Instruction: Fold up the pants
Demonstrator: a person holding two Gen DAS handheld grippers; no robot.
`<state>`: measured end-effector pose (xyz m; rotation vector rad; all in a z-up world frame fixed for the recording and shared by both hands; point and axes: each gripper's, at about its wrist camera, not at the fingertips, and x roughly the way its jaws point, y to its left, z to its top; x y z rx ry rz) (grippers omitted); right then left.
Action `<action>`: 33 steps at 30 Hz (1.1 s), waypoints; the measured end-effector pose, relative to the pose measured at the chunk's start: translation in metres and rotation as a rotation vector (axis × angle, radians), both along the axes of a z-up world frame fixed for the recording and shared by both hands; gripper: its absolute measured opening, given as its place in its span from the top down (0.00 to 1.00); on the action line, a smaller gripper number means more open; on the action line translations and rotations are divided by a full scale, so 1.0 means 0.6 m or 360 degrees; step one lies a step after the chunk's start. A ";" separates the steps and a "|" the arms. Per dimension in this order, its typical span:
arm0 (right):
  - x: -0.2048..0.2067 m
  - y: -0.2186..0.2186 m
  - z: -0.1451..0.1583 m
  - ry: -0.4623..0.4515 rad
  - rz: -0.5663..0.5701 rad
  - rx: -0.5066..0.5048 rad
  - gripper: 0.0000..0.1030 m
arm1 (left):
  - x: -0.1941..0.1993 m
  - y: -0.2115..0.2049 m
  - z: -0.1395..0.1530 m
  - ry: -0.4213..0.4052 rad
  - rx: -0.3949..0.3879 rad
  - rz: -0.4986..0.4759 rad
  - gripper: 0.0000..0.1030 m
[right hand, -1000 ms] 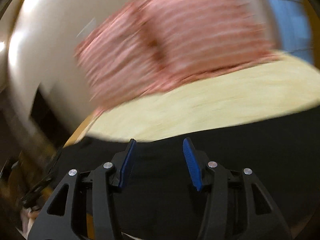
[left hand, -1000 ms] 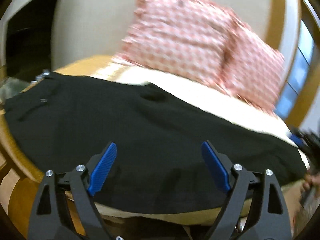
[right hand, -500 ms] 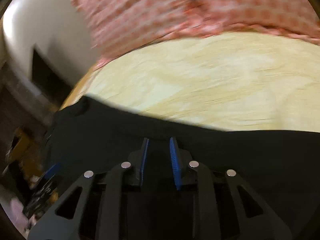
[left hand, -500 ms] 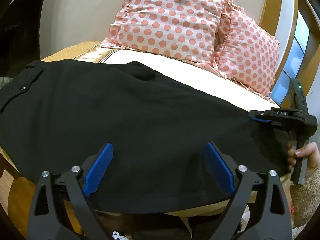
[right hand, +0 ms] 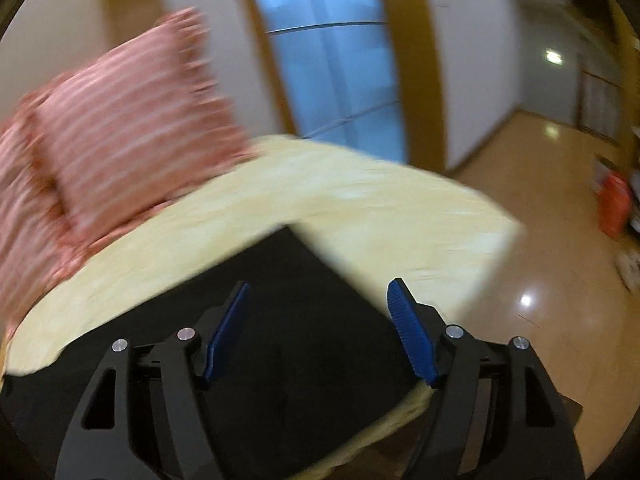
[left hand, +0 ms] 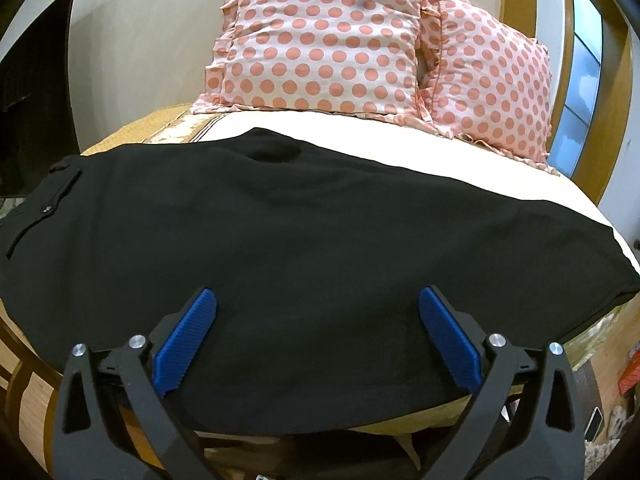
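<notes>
- Bedroom walls are pale, with wooden trim and a blue window (right hand: 332,60) behind the bed (left hand: 420,148).
- On the bed's cream sheet, black pants (left hand: 280,240) lie flat and spread wide across the near part.
- The waist end with a button and a pocket line is on the left side in the left wrist view; the leg end reaches to the right edge of the bed.
- Two pink pillows (left hand: 324,40) with dots lean at the far end of the bed, well apart from the pants.
- The left claw (left hand: 316,336) has its blue pads spread very wide. It holds nothing. It sits over the near edge of the pants; I cannot tell if it touches the cloth.
- The right claw (right hand: 320,328) is spread wide too, and nothing is between its pads. It is over the leg end of the pants (right hand: 280,320), near the corner of the cloth.
- The right wrist view is blurry. It shows a shiny wooden floor (right hand: 552,208) beside the bed, with an orange thing (right hand: 614,204) standing on it far off.
</notes>
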<state>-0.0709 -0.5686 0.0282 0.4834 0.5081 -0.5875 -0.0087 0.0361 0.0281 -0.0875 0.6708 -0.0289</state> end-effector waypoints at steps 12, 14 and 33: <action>-0.041 0.052 -0.048 -0.0124 0.0040 0.0119 0.44 | 0.004 -0.005 -0.002 0.0012 0.0041 0.0008 0.02; -0.058 0.052 -0.058 -0.0184 -0.0008 0.0184 0.44 | 0.004 -0.004 -0.002 0.0011 0.0037 0.0007 0.02; -0.028 0.095 -0.003 -0.0445 0.0229 0.0173 0.93 | 0.002 -0.002 -0.001 -0.0014 -0.0017 -0.0014 0.02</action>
